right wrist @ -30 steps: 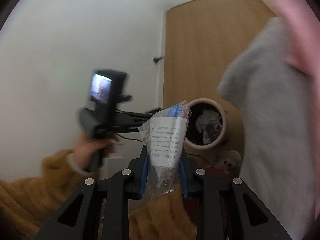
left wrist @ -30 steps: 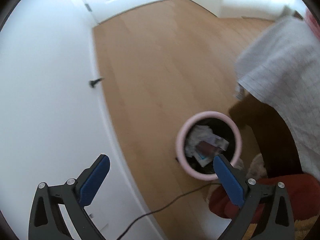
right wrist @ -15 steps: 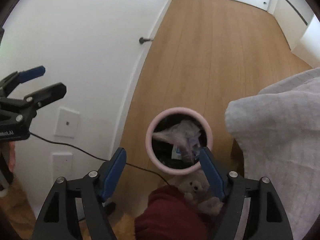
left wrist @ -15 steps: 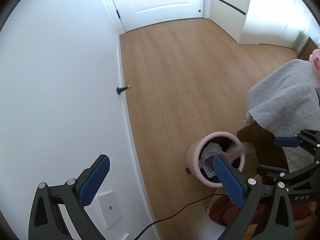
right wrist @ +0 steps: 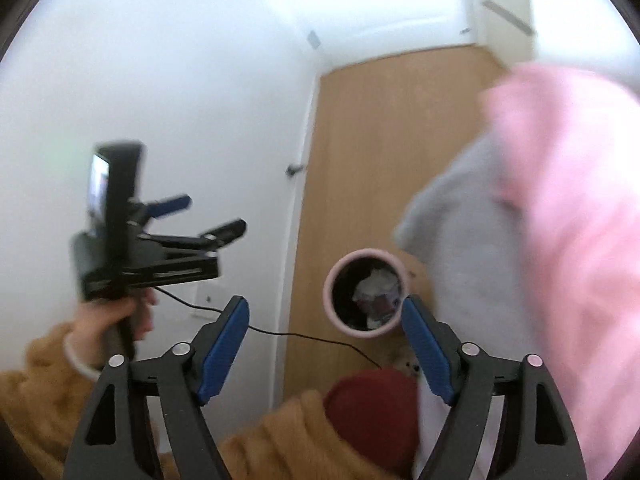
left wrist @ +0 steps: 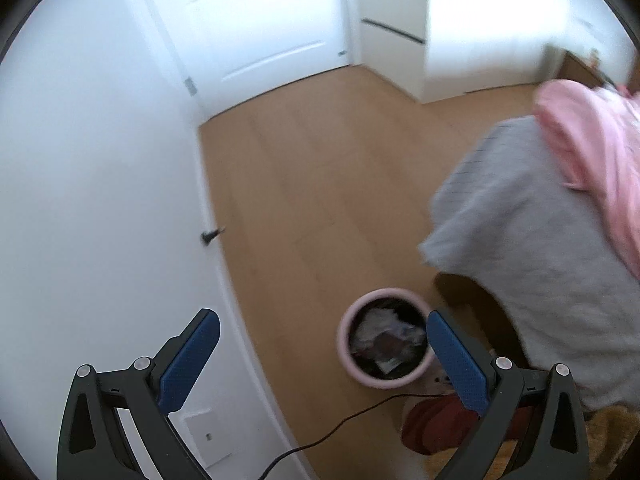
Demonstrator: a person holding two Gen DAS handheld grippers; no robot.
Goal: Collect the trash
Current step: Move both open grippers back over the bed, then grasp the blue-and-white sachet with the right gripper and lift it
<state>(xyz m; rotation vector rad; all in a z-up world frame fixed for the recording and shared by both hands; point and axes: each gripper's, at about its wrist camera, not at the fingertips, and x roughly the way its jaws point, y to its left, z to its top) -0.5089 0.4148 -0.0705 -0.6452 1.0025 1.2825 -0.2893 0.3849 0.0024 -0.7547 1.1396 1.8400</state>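
left wrist: high, facing floor | right wrist: same | shared: pink bin [left wrist: 383, 354] [right wrist: 366, 293]

We held the left claw [left wrist: 320, 354] wide apart and empty above the wooden floor [left wrist: 320, 184], where a pink bin [left wrist: 385, 339] stuffed with crumpled trash [left wrist: 386, 338] stood near grey bedding [left wrist: 532, 248].
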